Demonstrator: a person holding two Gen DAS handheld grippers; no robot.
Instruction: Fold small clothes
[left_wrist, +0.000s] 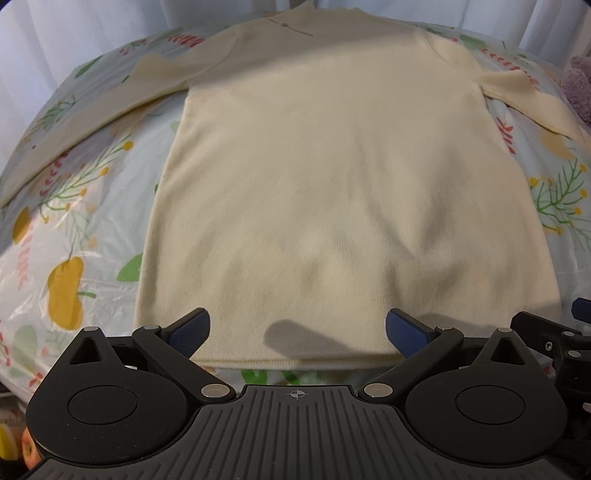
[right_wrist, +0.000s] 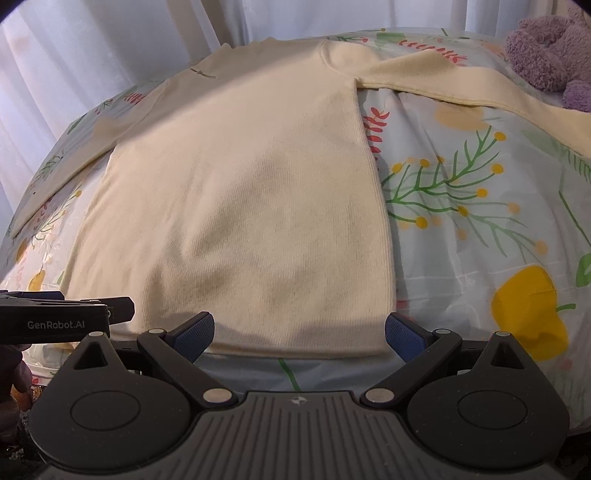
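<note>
I'm looking at a cream sweater (left_wrist: 332, 177) lying flat on the floral sheet (left_wrist: 74, 236), its hem toward the near edge and its collar at the far edge by the white curtain (right_wrist: 92, 55). Both sleeves are spreading outward toward the sheet's left and right edges. I'm holding my left gripper (left_wrist: 297, 328) just above the hem, fingers spread wide apart and gripping nothing. I'm keeping my right gripper (right_wrist: 299, 330) over the hem's right corner, jaws likewise wide apart and empty, with one blue pad (right_wrist: 404, 334) sitting just beside the sweater's right side seam. The two grippers are sitting side by side at the near edge. A purple plush toy (right_wrist: 550, 55) is resting at the sheet's far right corner, just beside the right sleeve (right_wrist: 461, 88).
</note>
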